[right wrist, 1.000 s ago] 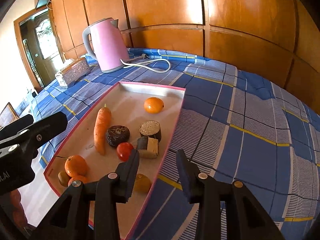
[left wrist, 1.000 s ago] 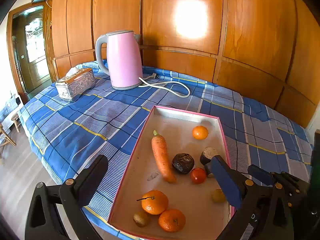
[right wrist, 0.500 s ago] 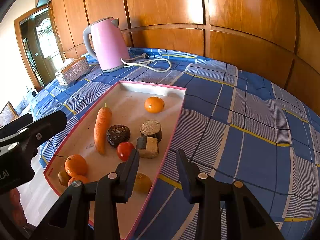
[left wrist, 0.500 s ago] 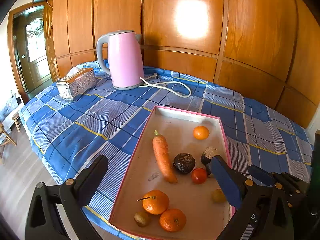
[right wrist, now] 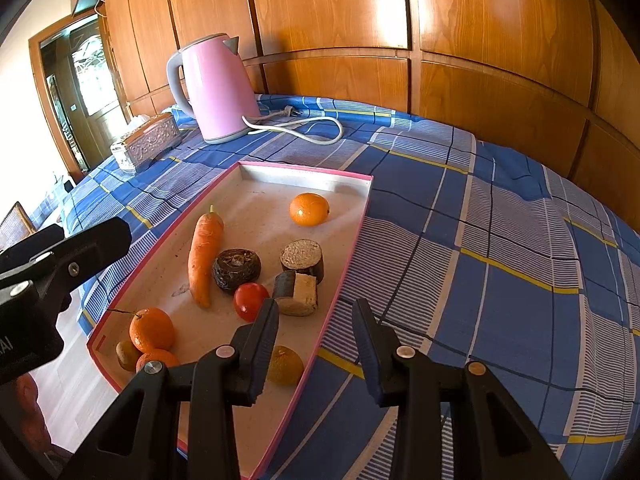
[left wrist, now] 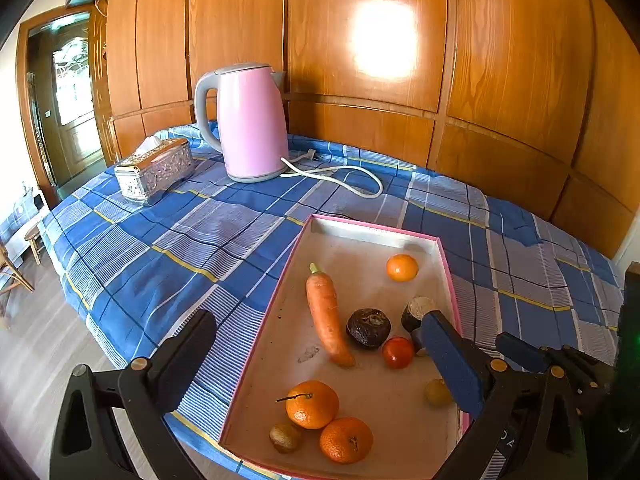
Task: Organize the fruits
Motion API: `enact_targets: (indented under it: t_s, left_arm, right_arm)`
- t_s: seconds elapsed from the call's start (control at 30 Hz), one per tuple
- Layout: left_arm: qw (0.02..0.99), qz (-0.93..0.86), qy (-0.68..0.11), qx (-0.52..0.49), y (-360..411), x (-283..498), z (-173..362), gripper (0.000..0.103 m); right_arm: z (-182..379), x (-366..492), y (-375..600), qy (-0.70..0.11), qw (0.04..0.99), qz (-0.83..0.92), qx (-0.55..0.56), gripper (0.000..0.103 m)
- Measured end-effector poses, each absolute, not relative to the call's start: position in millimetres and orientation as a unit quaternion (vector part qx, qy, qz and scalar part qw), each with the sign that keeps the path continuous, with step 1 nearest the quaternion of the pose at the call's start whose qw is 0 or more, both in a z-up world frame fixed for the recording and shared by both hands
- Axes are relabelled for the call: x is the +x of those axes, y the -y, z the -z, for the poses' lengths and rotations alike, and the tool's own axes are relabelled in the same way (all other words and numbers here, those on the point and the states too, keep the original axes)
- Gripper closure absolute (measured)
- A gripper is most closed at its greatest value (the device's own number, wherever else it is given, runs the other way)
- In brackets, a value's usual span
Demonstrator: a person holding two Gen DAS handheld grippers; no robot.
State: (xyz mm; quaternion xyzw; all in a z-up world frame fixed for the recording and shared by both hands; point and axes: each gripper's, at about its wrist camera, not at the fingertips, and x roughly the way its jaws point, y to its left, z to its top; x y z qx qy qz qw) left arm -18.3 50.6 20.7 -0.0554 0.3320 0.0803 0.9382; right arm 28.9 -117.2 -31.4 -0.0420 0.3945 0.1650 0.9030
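Nothing on the blue checked cloth [right wrist: 460,280] has shifted since the earlier frames, and both claws hang where they were. Spread wide, the left gripper [left wrist: 320,364] hovers over the near end of the pink-rimmed tray [left wrist: 372,226], one finger out past the tray's left edge and the other above its right side, pinching nothing. With its jaws parted by a narrow gap, the right gripper [right wrist: 316,332] straddles the tray's right rim near the near corner and is also empty. Inside the tray, a carrot [right wrist: 205,254] lies lengthwise along the middle, a dark wrinkled fruit [right wrist: 236,265] just beside it and a small red tomato [right wrist: 250,301] touching or nearly touching that fruit. One orange [right wrist: 309,209] sits alone toward the far end. Two oranges [left wrist: 326,420] and a small brown fruit [left wrist: 285,437] cluster at the near left corner. A yellowish fruit [right wrist: 285,365] rests against the right rim, partly hidden by a finger. Two dark-skinned cut chunks [right wrist: 300,276] lie between the tomato and the right rim. Beyond the tray's far edge stand a pink kettle [left wrist: 251,122] with its white cord [left wrist: 340,174], and a silver tissue box [left wrist: 154,170] toward the cloth's far left corner.
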Motion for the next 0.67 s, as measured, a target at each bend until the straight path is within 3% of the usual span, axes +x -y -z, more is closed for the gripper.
enact_targets:
  t_s: [0.67]
  left_arm:
    - [0.939, -0.065, -0.333, -0.061, -46.1, -14.8, -19.5, 0.0]
  right_arm:
    - [32.7, 32.3, 124.2, -0.395, 0.904, -0.158, -0.036, 0.065]
